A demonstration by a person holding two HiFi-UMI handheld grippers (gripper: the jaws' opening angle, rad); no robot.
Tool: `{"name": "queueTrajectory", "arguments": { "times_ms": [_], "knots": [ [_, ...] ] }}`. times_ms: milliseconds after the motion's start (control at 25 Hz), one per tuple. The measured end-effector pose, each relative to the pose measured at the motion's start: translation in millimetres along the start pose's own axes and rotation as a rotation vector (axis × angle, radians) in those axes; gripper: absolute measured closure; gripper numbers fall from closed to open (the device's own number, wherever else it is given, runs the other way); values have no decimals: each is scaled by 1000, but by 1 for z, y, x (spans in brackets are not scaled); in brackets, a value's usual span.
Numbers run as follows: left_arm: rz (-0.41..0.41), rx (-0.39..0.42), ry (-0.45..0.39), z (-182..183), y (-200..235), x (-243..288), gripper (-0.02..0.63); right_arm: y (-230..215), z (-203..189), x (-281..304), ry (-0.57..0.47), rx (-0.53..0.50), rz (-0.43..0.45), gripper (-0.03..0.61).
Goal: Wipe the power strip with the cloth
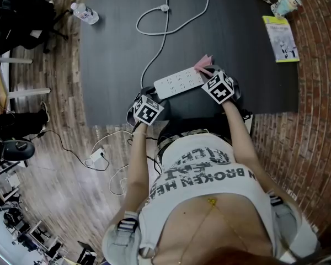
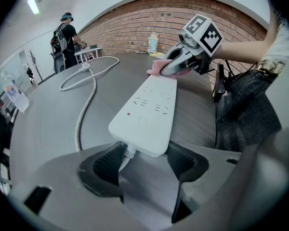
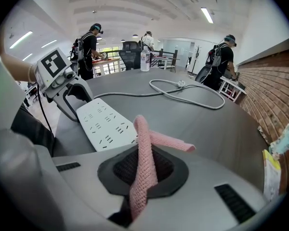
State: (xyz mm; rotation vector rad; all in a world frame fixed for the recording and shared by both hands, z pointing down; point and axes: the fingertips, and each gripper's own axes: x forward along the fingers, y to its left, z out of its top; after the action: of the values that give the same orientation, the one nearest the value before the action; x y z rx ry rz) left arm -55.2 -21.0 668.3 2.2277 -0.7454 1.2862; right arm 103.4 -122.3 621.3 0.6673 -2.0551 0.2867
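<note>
From above, a white power strip [image 1: 179, 83] lies near the front edge of a dark table [image 1: 116, 48], and its cable [image 1: 160, 26] loops away across the top. The left hand-held gripper [image 1: 153, 95] is at the strip's left end. The right hand-held gripper [image 1: 205, 72] is at its right end with a pink cloth [image 1: 202, 64]. A water bottle [image 1: 85, 13] and a booklet [image 1: 279, 37] lie at the table's far corners.

In the left gripper view, the left hand-held gripper [image 2: 144, 150] grips the cable end of the power strip [image 2: 149, 109], one pad at each corner. The right hand-held gripper [image 2: 180, 64] presses the cloth [image 2: 156, 70] on the far end.

In the right gripper view, the right hand-held gripper [image 3: 144, 174] is clamped on the cloth [image 3: 144, 143], which folds over beside the power strip [image 3: 106, 124]
</note>
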Motion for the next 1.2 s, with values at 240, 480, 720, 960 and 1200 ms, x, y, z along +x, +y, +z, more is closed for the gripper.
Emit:
{"name": "queueTrajectory", "arguments": {
  "times_ms": [240,480,720,960,1200],
  "knots": [
    [0,2,0,0,0,-1,336,-1,-2,-1,15,-11,-23,563],
    [-1,3,-2,1,0,0,336,-2,-3,-1,0,9,-34,561],
    [2,0,-10,0,0,0,336,-2,-3,-1,-2,-8,-78,562],
    [0,-1,-18,-1,0,0,336,20,9,-3,-14,-86,-61,561],
    [6,3,-21,-1,0,2,336,80,45,1,-61,-213,134,561]
  ]
}}
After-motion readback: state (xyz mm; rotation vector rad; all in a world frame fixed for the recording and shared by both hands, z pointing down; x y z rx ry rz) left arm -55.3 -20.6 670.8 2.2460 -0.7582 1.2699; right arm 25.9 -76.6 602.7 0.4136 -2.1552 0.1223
